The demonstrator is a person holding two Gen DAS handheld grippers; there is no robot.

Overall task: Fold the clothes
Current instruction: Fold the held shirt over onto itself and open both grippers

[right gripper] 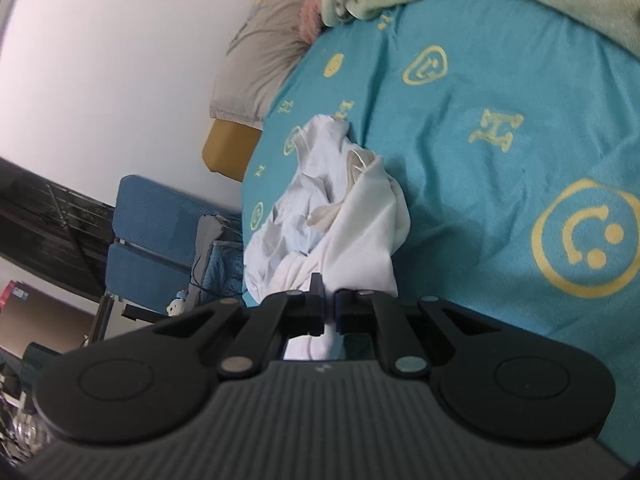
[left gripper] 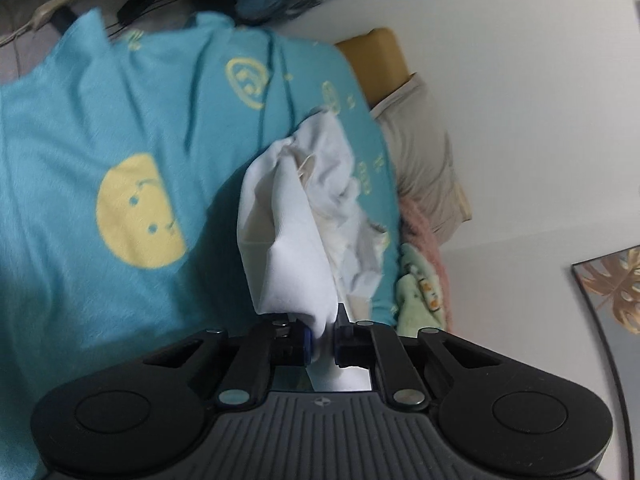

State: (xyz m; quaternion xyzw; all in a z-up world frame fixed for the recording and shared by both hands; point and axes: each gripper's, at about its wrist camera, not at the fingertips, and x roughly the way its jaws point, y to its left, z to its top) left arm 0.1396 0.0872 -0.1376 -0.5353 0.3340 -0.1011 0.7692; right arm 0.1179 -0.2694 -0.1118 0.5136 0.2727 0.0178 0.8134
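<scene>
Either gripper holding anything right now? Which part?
Both. The left gripper and the right gripper are each shut on a bunched fold of the white garment, crumpled on the blue sheet. Which edge or corner cannot be told.

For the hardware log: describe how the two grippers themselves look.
The left gripper and right gripper look alike: black linkage arms with silver pivot pins, round side bosses, a grey ribbed body with a small centre mark. Blue shows on the left's finger. No cables or sleeves visible.
</scene>
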